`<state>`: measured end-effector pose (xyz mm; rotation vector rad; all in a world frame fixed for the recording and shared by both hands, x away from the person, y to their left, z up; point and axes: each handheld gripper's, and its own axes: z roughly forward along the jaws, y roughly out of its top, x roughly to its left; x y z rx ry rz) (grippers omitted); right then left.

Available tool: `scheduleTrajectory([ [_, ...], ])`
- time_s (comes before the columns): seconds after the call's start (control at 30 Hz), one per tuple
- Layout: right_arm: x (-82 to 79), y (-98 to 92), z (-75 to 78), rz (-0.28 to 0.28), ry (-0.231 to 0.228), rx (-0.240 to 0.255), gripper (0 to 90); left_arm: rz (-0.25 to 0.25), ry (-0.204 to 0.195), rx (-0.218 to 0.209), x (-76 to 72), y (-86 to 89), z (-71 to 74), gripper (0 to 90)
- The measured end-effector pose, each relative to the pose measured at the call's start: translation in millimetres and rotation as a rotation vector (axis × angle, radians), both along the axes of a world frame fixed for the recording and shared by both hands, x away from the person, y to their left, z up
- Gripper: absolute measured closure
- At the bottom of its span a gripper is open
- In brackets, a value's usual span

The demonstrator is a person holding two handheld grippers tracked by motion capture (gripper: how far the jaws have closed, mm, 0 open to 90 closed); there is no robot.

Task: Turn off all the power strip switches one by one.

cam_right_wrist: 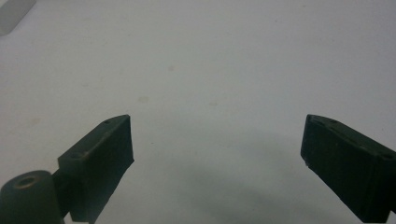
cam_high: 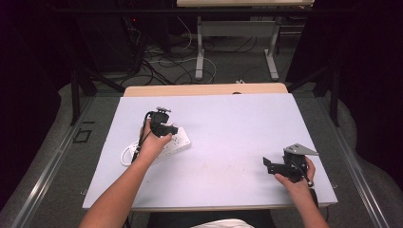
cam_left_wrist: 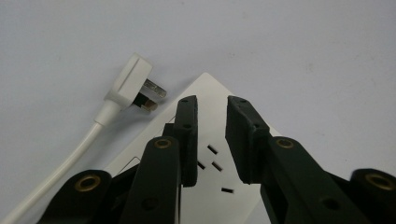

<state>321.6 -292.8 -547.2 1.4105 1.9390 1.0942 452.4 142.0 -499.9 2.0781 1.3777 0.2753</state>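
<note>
White power strip (cam_left_wrist: pixel 219 154), flat, hard, glossy plastic with dark slots, directly under the left gripper (cam_left_wrist: pixel 211 105), jaws narrowly parted with nothing clamped between them; its plug (cam_left_wrist: pixel 133 84), blocky with bare metal prongs on a smooth round cord (cam_left_wrist: pixel 70 163), loose on the matte table (cam_left_wrist: pixel 280 46) just beyond and to that gripper's left. Likely trouble: smooth casing skidding off hard pads, or stiff cord dragging the strip askew. Right gripper (cam_right_wrist: pixel 217 140) spread wide, empty, well apart.
</note>
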Motion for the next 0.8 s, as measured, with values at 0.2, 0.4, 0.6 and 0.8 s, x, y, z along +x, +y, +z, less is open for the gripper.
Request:
scheduleTrajectory([
  [0.2,0.2,0.4,-0.1,0.001,-0.001,0.000,8.7,-0.016,0.002,-0.025,-6.2,3.1,-0.8,68.9],
  [0.4,-0.5,0.1,0.1,-0.004,-0.003,0.001,8.7,-0.035,0.004,-0.046,-13.3,7.7,-1.7,60.9],
  [0.6,-2.2,-2.8,0.7,-0.006,-0.004,0.007,8.7,-0.042,-0.033,-0.047,-22.8,20.3,-5.5,47.3],
  [0.8,-1.5,-0.7,0.3,0.001,0.001,0.000,8.7,-0.029,-0.098,-0.037,-30.1,34.6,-10.8,33.0],
])
